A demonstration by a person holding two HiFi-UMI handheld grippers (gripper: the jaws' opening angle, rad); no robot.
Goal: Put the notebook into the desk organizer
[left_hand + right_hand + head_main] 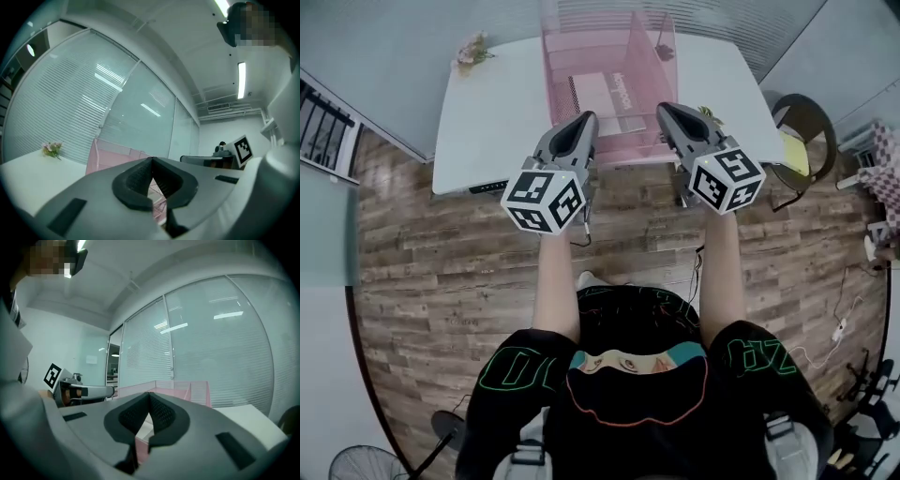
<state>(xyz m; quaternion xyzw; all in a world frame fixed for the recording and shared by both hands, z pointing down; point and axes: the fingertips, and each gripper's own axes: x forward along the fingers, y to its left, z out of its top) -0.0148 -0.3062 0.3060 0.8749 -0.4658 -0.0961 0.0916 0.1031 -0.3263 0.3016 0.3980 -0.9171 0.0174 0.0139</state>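
A pink mesh desk organizer stands at the middle of the white table. A pale notebook with a spiral edge lies inside it. My left gripper is held level in front of the organizer's near left side, jaws shut and empty. My right gripper hovers at the near right side, also shut with nothing in it. In the left gripper view the closed left gripper has the pink mesh organizer behind it. The right gripper view shows the closed right gripper before the organizer.
A small bunch of flowers lies at the table's far left corner. A dark chair with a yellow item stands right of the table. Wooden floor lies between me and the table. Glass walls with blinds are behind the table.
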